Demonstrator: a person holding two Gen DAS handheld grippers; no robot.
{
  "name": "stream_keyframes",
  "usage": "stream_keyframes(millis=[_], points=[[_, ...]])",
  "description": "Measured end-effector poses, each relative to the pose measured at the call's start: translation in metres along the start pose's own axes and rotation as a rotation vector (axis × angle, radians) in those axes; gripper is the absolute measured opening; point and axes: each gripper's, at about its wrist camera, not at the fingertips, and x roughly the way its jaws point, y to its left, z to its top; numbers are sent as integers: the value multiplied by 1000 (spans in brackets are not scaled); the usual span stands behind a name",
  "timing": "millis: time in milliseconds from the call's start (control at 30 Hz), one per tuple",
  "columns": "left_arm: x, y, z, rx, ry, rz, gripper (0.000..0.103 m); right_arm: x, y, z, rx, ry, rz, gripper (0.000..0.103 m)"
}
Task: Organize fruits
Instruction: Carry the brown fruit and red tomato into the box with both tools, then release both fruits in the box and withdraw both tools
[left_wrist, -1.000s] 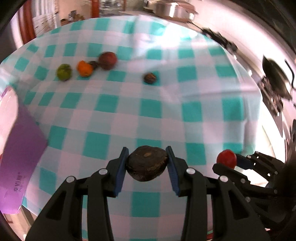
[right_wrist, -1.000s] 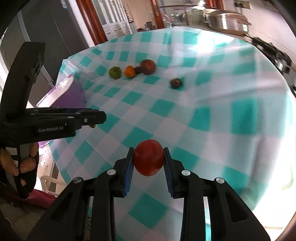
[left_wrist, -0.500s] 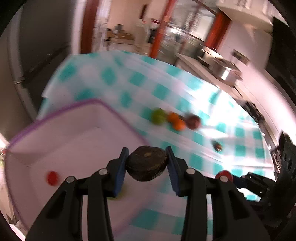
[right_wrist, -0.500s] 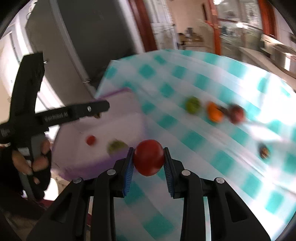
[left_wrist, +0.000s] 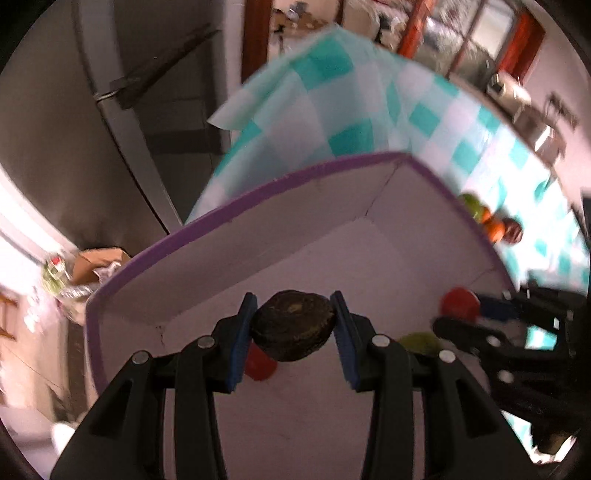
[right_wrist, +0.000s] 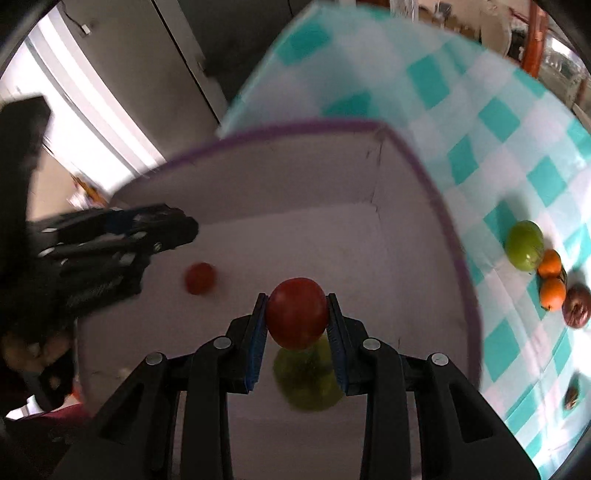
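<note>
My left gripper (left_wrist: 293, 326) is shut on a dark brown wrinkled fruit (left_wrist: 293, 325) and holds it over the open purple-rimmed white box (left_wrist: 258, 192). My right gripper (right_wrist: 297, 319) is shut on a red tomato (right_wrist: 297, 312) above the same box (right_wrist: 454, 236). Inside the box lie a small red fruit (right_wrist: 199, 277) and a green fruit (right_wrist: 308, 376). The right gripper with its tomato (left_wrist: 460, 301) also shows in the left wrist view, and the left gripper's fingers (right_wrist: 122, 232) show in the right wrist view.
On the teal checkered tablecloth (right_wrist: 461, 88) right of the box lie a green fruit (right_wrist: 524, 245), two small oranges (right_wrist: 552, 291), a dark red fruit (right_wrist: 576, 306) and a small dark fruit (right_wrist: 570, 397). A grey cabinet (left_wrist: 92, 92) stands left of the table.
Both grippers swung left from over the tablecloth to above the box, each keeping hold of its fruit. The box now fills both views.
</note>
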Motion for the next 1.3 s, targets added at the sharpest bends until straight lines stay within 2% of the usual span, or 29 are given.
stream_keyframes(millis=[100, 167, 233, 333, 600, 633, 700, 733, 800, 900, 1000, 1033, 1133, 1233, 1300], points=[[24, -14, 4, 40, 68, 4, 40, 29, -1, 19, 16, 106, -45, 31], [36, -16, 4, 39, 94, 23, 41, 45, -4, 28, 19, 166, -105, 33], [44, -14, 2, 42, 121, 3, 41, 57, -12, 35, 53, 210, -103, 32], [51, -15, -7, 96, 137, 19, 42, 66, -16, 40, 79, 234, -111, 33], [82, -12, -16, 175, 233, 106, 42, 81, 4, 35, -40, 275, -208, 35], [86, -10, -17, 170, 251, 109, 42, 80, 4, 34, -40, 275, -214, 37], [90, -7, -18, 160, 268, 107, 43, 76, 5, 38, -32, 265, -221, 63], [91, -5, -19, 152, 273, 107, 44, 74, 4, 45, -24, 245, -213, 74], [89, -2, -18, 137, 260, 116, 70, 61, 8, 47, -21, 192, -179, 79], [78, 3, -17, 104, 213, 114, 81, 39, 13, 48, -20, 131, -190, 82], [64, 8, -13, 68, 146, 137, 87, 8, 11, 40, 14, 47, -159, 84], [57, 9, -12, 54, 118, 158, 88, -6, 9, 36, 36, 7, -122, 84], [33, 5, -9, 28, 24, 275, 93, -37, 3, 31, 57, -91, -71, 84], [10, -13, -5, 15, -77, 348, 93, -80, 0, 11, 48, -237, -21, 84], [-16, -35, -5, 3, -190, 390, 96, -111, -4, -11, 45, -340, -10, 85]])
